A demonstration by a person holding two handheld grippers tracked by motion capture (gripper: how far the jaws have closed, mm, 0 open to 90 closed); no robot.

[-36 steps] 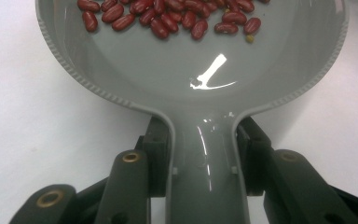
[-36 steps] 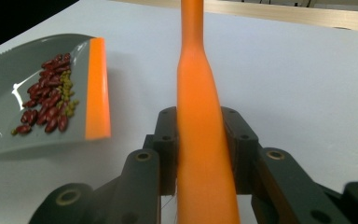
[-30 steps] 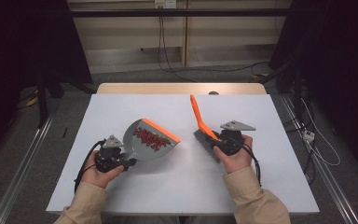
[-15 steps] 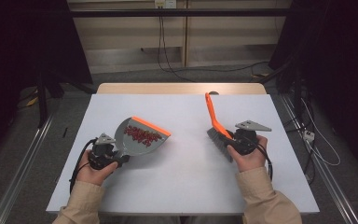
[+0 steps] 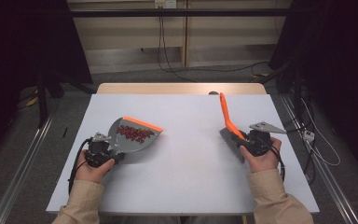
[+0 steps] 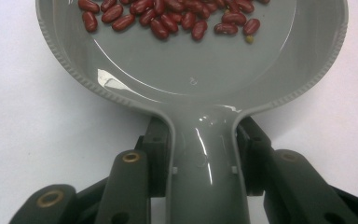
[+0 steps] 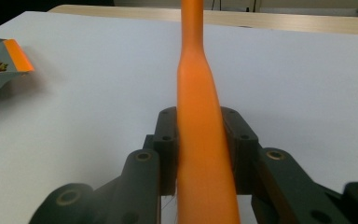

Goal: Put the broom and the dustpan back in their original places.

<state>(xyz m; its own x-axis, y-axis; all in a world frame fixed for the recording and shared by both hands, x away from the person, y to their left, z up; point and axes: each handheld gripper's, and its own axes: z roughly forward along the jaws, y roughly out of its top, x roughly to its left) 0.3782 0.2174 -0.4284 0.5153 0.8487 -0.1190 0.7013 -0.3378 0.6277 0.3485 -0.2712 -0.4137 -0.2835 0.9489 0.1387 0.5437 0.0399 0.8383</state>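
Note:
A grey dustpan [image 5: 133, 137] with an orange lip lies at the left of the white table [image 5: 186, 182] and holds several red beans [image 5: 134, 133]. My left gripper [image 5: 103, 151] is shut on its grey handle [image 6: 204, 177]; the beans [image 6: 168, 14] lie in the pan ahead of the jaws. At the right, my right gripper [image 5: 251, 140] is shut on an orange-handled brush [image 5: 227, 122], whose dark bristles [image 5: 230, 143] rest near the table. The orange handle [image 7: 200, 121] runs straight up between the jaws, and the dustpan [image 7: 2, 63] shows far left.
A wooden strip [image 5: 182, 88] edges the table's far side. Cables [image 5: 177, 70] trail on the floor behind it. Metal rails [image 5: 23, 158] run along the floor on either side. White tabletop lies between the two hands.
Both hands have moved apart: the left gripper drew the dustpan with its beans leftward, and the right gripper carried the brush to the right.

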